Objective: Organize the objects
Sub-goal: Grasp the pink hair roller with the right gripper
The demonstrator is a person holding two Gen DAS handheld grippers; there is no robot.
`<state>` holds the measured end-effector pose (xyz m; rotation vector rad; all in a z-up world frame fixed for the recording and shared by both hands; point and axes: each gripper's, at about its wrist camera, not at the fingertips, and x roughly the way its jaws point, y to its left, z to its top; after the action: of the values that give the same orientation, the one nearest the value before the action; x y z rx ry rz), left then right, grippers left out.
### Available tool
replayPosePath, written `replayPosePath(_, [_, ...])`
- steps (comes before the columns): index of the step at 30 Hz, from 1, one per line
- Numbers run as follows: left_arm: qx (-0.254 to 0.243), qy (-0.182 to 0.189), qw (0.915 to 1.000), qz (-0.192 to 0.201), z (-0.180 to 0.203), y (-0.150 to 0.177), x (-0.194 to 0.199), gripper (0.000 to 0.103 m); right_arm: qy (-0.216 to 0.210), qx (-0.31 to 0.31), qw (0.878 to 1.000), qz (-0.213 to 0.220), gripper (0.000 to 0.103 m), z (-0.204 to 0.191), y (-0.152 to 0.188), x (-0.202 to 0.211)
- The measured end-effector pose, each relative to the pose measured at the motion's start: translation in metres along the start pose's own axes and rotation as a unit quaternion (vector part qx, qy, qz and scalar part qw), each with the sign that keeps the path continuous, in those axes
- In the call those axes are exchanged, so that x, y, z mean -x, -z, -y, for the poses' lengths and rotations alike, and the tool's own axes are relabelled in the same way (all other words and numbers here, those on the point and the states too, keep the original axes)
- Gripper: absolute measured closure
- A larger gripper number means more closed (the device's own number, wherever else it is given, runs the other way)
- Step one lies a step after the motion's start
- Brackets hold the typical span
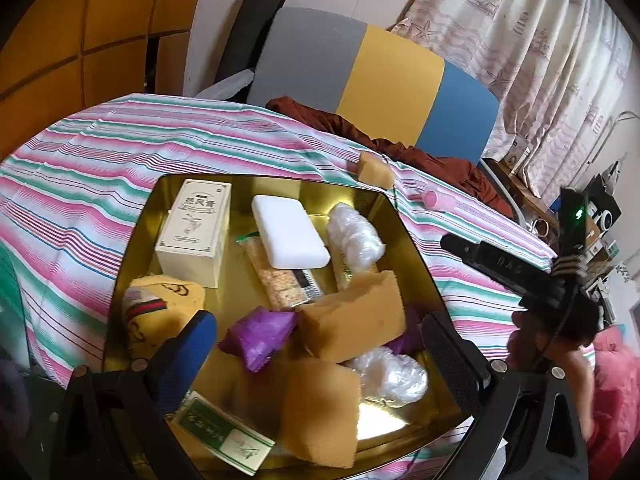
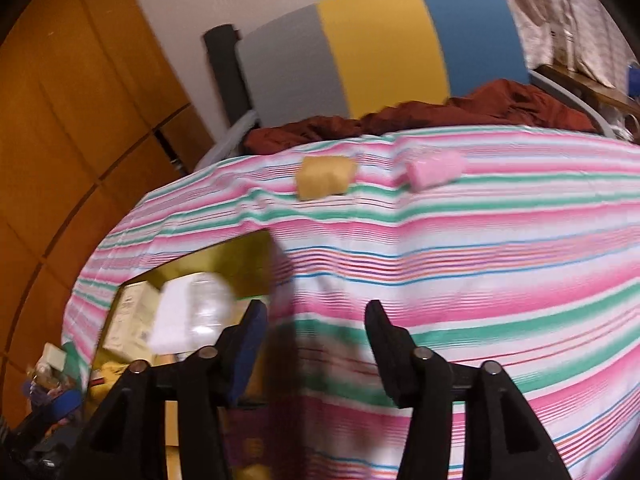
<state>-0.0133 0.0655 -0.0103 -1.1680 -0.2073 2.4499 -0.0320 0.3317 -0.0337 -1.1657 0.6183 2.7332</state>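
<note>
the left claw (image 1: 320,354) hangs spread wide and empty over the gold tray (image 1: 416,236), crowded with sponges, boxes and bags. the right claw (image 2: 316,334), parted and empty, is over the striped cloth (image 2: 480,248). toward the desk's far edge lie a yellow sponge (image 2: 325,177) and pink tube (image 2: 436,170).

Lighting is moderate and even indoor light, warm in tone. The left wrist view is mostly sharp; the gold tray (image 1: 404,236) throws bright glare off its floor near the lower right and mirrors its contents. The right wrist view is smeared by motion blur across the striped cloth (image 2: 500,248) and tray. Both views bow strongly toward the edges, with black corners. The curtain (image 1: 520,40) looks pale, slightly washed out.
</note>
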Motion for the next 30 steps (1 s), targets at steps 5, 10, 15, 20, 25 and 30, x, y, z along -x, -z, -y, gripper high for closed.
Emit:
replayPosePath(5, [-0.001, 0.006, 1.0, -0.004, 0.008, -0.006, -0.006, 0.0, 0.012, -0.038, 0.999, -0.018, 0.036, 0.043, -0.003, -0.02])
replayPosePath(10, [0.001, 0.007, 0.9999, -0.01, 0.016, -0.019, -0.017, 0.0, 0.051, -0.029, 0.998, -0.012, 0.029, 0.063, -0.027, -0.037])
replayPosePath(15, [-0.003, 0.007, 0.9999, -0.016, 0.025, -0.031, -0.03, 0.0, 0.076, 0.012, 0.997, 0.007, 0.025, 0.071, -0.066, -0.055])
replayPosePath(20, [-0.006, 0.004, 0.9998, -0.019, 0.03, -0.043, -0.039, 0.0, 0.097, 0.058, 0.993, 0.022, 0.025, 0.07, -0.1, -0.078])
replayPosePath(25, [-0.011, -0.002, 0.9997, -0.022, 0.032, -0.055, -0.049, 0.0, 0.101, 0.071, 0.992, 0.021, 0.025, 0.076, -0.118, -0.106])
replayPosePath(30, [-0.022, -0.003, 0.9995, -0.022, 0.039, -0.076, -0.061, 0.0, 0.091, 0.072, 0.993, 0.02, 0.03, 0.079, -0.118, -0.119])
